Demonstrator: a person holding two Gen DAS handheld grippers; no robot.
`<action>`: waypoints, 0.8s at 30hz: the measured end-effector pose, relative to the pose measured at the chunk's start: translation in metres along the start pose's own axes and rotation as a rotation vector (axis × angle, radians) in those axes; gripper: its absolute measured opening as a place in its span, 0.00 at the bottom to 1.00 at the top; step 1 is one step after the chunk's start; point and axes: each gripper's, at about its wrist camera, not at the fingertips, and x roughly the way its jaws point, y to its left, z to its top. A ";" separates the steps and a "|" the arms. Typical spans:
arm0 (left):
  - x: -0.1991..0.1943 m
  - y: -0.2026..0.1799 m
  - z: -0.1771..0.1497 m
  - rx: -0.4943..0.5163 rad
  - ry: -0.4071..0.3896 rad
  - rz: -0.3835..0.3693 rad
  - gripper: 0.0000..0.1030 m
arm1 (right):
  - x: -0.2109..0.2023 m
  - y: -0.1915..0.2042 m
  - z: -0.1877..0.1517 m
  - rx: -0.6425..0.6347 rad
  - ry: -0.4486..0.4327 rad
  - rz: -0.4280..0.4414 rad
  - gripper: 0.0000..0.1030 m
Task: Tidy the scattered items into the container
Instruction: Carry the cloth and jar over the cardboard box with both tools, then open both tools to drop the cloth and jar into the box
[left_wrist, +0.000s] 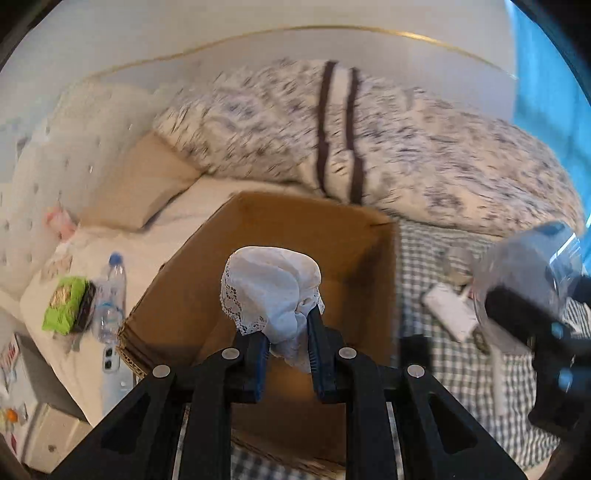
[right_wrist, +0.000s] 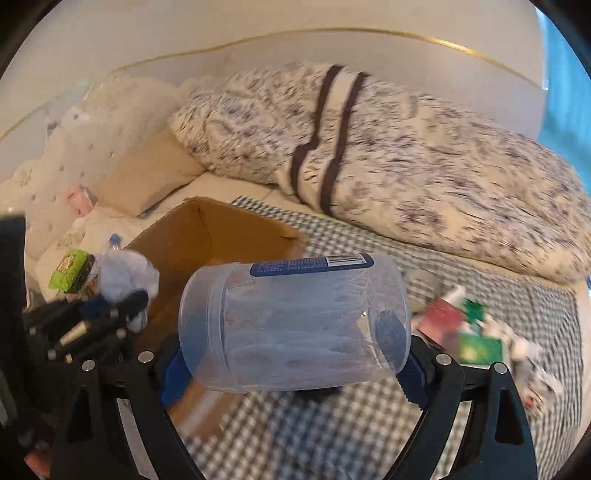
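A crumpled white lace-edged cloth (left_wrist: 271, 291) is pinched between the narrowed fingers of the left gripper (left_wrist: 284, 332) and held above the open brown cardboard box (left_wrist: 354, 236). A clear plastic jar with a blue label (right_wrist: 295, 325) is clamped sideways in the widely spread right gripper (right_wrist: 291, 365), just beside the box, over the checked bed sheet (right_wrist: 369, 424).

Left gripper (left_wrist: 284, 328) jaws narrowly closed, right gripper (right_wrist: 295, 354) jaws wide.
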 end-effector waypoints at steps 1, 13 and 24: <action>0.009 0.007 -0.001 -0.013 0.018 0.001 0.18 | 0.016 0.008 0.007 -0.011 0.021 0.006 0.87; 0.039 0.008 0.002 -0.031 0.013 0.059 1.00 | 0.088 0.033 0.024 -0.064 0.098 -0.035 0.96; 0.024 0.005 0.006 -0.050 0.003 0.079 1.00 | 0.050 0.017 0.040 0.000 -0.006 0.027 0.97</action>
